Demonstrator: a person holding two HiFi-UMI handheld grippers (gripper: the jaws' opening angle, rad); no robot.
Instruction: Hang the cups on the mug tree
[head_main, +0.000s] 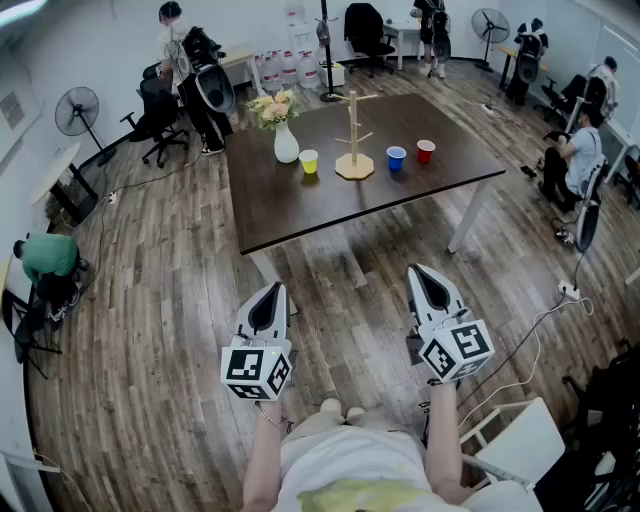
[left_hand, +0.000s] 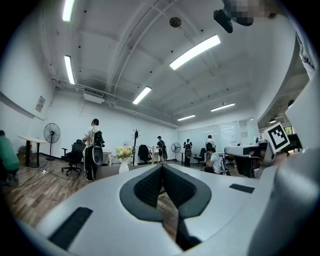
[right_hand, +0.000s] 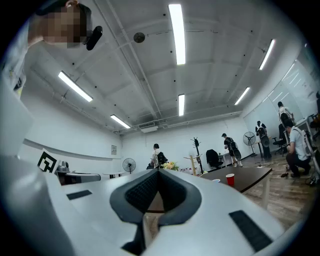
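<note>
The left gripper (head_main: 269, 292) and right gripper (head_main: 424, 273) are held over the floor (head_main: 150, 330), fingers closed with nothing between them. Well ahead of the fingers, on the desk (head_main: 330, 210), stands the mug tree (head_main: 354, 135). The yellow cup (head_main: 309, 161) is on its left, the blue cup (head_main: 396, 158) and red cup (head_main: 425, 151) on its right, all apparently upright.

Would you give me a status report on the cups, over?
Both shut, empty: left gripper, right gripper, short of table. None hung: yellow cup, blue cup, red cup beside mug tree. Nothing in the way.
</note>
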